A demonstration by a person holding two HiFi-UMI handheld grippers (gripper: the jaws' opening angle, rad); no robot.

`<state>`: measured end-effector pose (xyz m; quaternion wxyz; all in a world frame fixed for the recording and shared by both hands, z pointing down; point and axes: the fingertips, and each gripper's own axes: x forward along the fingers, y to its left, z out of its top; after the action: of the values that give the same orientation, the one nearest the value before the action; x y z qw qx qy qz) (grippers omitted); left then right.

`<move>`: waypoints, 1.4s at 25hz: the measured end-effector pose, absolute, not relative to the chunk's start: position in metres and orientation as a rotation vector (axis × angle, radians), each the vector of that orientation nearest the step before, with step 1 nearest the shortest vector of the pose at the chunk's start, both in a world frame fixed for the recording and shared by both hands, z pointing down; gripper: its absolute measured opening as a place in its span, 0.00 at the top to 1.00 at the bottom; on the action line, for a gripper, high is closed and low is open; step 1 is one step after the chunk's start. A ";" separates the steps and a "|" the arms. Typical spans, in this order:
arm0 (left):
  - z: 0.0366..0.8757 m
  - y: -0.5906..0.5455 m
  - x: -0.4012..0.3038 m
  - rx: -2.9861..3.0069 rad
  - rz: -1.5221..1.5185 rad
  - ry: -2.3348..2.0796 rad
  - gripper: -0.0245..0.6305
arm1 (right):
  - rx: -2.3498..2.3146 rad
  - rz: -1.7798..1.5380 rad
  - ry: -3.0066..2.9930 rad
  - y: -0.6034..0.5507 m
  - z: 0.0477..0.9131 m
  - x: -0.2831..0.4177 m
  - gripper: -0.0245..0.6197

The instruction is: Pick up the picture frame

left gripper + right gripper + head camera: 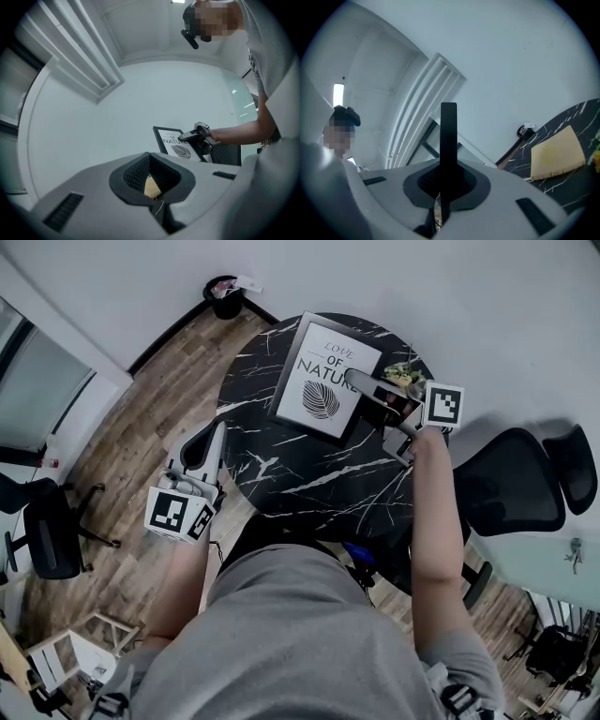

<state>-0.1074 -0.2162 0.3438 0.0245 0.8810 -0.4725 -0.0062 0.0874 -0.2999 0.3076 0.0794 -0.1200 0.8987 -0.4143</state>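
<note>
over blk marble table (309, 479): pic frame (323, 381)

Left tongs (217, 428): pale grey moulded shell; black ribbed pads set in a black hollow; a dark slot on each flank.
Right tongs (354, 381): the same pale grey shell and black pads, with darker parts at the handle.
Left cube (178, 514): white faces printed with black square markers.
Right cube (442, 404): the same, with a black pattern inside a white border.
Shirt (291, 643): plain light grey; small dark print at the chest in the left gripper view.
Sleeve (457, 645): short, grey, loose at the hem.
Straps (457, 699): black, with buckles, at both near corners.
Headgear (190, 26): a dark device with a short arm jutting out.
</note>
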 end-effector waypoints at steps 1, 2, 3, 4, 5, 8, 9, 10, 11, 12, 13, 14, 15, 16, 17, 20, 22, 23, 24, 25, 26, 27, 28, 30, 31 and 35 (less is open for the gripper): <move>0.343 -0.216 -0.107 2.728 -0.021 -1.458 0.95 | -0.351 -1.229 2.703 -0.297 0.304 0.086 0.91; 0.343 -0.216 -0.107 2.731 -0.023 -1.454 0.95 | -0.344 -1.222 2.713 -0.294 0.300 0.084 0.91; 0.342 -0.215 -0.107 2.733 -0.026 -1.452 0.95 | -0.336 -1.217 2.719 -0.291 0.298 0.084 0.91; 0.342 -0.216 -0.108 2.734 -0.030 -1.451 0.95 | -0.330 -1.214 2.723 -0.289 0.295 0.083 0.91; 0.341 -0.216 -0.108 2.733 -0.034 -1.452 0.95 | -0.327 -1.212 2.726 -0.287 0.293 0.084 0.91; 0.342 -0.215 -0.110 2.724 -0.048 -1.458 0.95 | -0.331 -1.207 2.745 -0.283 0.289 0.084 0.91; 0.344 -0.215 -0.111 2.719 -0.050 -1.459 0.95 | -0.336 -1.208 2.755 -0.281 0.289 0.084 0.91; 0.346 -0.214 -0.112 2.713 -0.050 -1.457 0.95 | -0.351 -1.208 2.769 -0.279 0.291 0.084 0.91; 0.348 -0.212 -0.112 2.709 -0.047 -1.454 0.95 | -0.366 -1.206 2.784 -0.278 0.292 0.085 0.91; 0.351 -0.211 -0.112 2.705 -0.044 -1.451 0.95 | -0.374 -1.204 2.795 -0.276 0.292 0.085 0.91; 0.352 -0.210 -0.112 2.702 -0.042 -1.448 0.95 | -0.373 -1.199 2.803 -0.274 0.290 0.084 0.91; 0.354 -0.209 -0.111 2.700 -0.041 -1.445 0.95 | -0.368 -1.193 2.808 -0.271 0.287 0.084 0.91; 0.354 -0.208 -0.111 2.698 -0.040 -1.442 0.95 | -0.363 -1.186 2.812 -0.269 0.283 0.083 0.91; 0.355 -0.207 -0.110 2.698 -0.040 -1.440 0.95 | -0.360 -1.179 2.817 -0.266 0.280 0.083 0.91; 0.354 -0.206 -0.110 2.700 -0.041 -1.437 0.95 | -0.356 -1.171 2.821 -0.263 0.276 0.082 0.91; 0.352 -0.206 -0.108 2.709 -0.049 -1.434 0.95 | -0.342 -1.146 2.841 -0.255 0.264 0.079 0.91; 0.349 -0.205 -0.107 2.716 -0.057 -1.430 0.95 | -0.330 -1.133 2.849 -0.249 0.257 0.076 0.91; 0.347 -0.203 -0.107 2.720 -0.060 -1.427 0.95 | -0.325 -1.126 2.851 -0.244 0.253 0.075 0.91; 0.346 -0.200 -0.107 2.725 -0.064 -1.424 0.95 | -0.320 -1.118 2.854 -0.238 0.249 0.073 0.91; 0.344 -0.195 -0.108 2.730 -0.070 -1.423 0.95 | -0.317 -1.108 2.858 -0.231 0.245 0.070 0.91; 0.343 -0.189 -0.109 2.735 -0.076 -1.422 0.95 | -0.316 -1.097 2.863 -0.222 0.241 0.067 0.91; 0.341 -0.183 -0.111 2.738 -0.082 -1.422 0.95 | -0.317 -1.086 2.871 -0.215 0.238 0.065 0.91; 0.341 -0.179 -0.112 2.740 -0.087 -1.422 0.95 | -0.317 -1.077 2.880 -0.208 0.236 0.062 0.91; 0.340 -0.177 -0.112 2.739 -0.092 -1.423 0.95 | -0.311 -1.063 2.894 -0.202 0.232 0.060 0.91; 0.341 -0.178 -0.111 2.739 -0.092 -1.423 0.95 | -0.304 -1.060 2.897 -0.202 0.232 0.060 0.91; 0.343 -0.184 -0.108 2.736 -0.091 -1.422 0.95 | -0.281 -1.063 2.901 -0.204 0.232 0.060 0.91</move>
<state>-0.1082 -0.1842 0.3434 0.0282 0.8866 -0.4607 -0.0296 0.0600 -0.2041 0.2319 0.0196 -0.0905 0.9349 -0.3425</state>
